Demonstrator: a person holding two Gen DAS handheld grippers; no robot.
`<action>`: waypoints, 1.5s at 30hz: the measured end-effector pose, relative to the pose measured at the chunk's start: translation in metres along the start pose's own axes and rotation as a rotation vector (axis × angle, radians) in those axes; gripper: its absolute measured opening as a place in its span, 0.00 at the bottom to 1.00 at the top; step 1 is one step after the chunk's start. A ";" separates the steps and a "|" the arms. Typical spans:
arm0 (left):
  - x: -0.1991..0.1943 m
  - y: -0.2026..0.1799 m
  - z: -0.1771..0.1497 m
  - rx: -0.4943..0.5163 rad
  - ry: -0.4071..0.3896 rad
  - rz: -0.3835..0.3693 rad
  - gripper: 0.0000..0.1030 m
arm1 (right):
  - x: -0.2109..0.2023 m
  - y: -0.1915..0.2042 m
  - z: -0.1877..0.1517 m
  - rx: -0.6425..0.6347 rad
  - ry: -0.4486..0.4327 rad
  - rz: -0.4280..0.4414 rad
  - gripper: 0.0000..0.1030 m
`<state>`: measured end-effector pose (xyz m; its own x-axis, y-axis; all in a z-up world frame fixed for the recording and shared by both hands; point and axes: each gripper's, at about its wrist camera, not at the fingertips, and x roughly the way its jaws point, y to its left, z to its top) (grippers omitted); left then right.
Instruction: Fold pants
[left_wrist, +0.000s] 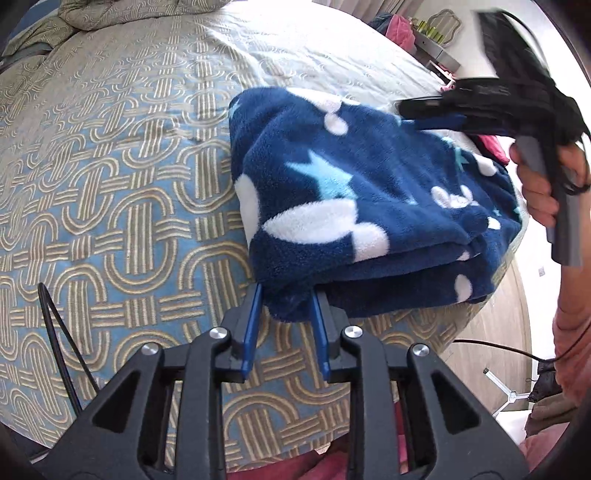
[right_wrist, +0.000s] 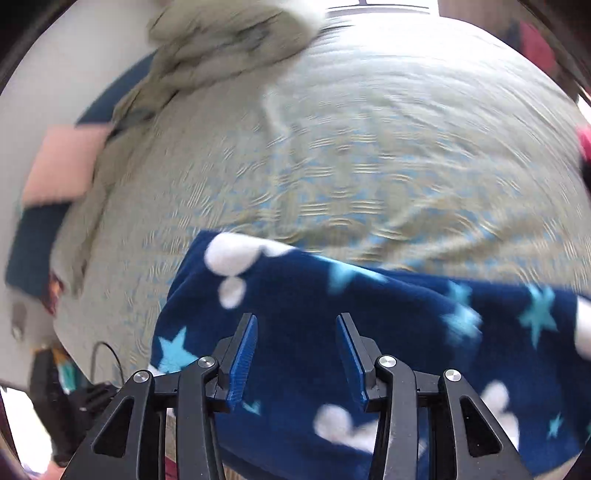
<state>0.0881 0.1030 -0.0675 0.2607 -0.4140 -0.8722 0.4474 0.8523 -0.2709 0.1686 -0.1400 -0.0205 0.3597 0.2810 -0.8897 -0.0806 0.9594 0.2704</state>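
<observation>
Navy fleece pants (left_wrist: 369, 192) with white shapes and light blue stars lie folded in a thick bundle near the bed's edge. My left gripper (left_wrist: 286, 295) is at the bundle's near lower corner, and its blue pads pinch the fabric's edge between their tips. My right gripper (left_wrist: 410, 110), blurred and held by a hand (left_wrist: 535, 184), hovers over the far right side of the bundle. In the right wrist view this gripper (right_wrist: 297, 321) stands open above the pants (right_wrist: 369, 332), with nothing between its fingers.
The bed cover (left_wrist: 110, 184) has a tan and blue looped pattern. A rumpled quilt (right_wrist: 221, 44) lies at the far end. A black cable (left_wrist: 59, 332) runs at the near left. Wooden floor (left_wrist: 517, 314) and a pink item (left_wrist: 491, 146) are to the right.
</observation>
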 end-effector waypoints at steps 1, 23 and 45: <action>-0.005 -0.001 0.001 0.001 -0.013 -0.019 0.26 | 0.011 0.018 0.008 -0.050 0.023 0.011 0.44; 0.005 0.001 0.008 0.035 0.003 -0.123 0.30 | 0.053 0.038 0.023 -0.058 0.043 0.020 0.43; 0.006 -0.077 0.047 0.137 0.018 -0.044 0.37 | -0.053 -0.176 -0.110 0.441 -0.132 0.168 0.39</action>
<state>0.0956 0.0197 -0.0331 0.2229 -0.4433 -0.8682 0.5707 0.7814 -0.2524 0.0614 -0.3209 -0.0615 0.4928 0.3981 -0.7737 0.2436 0.7905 0.5619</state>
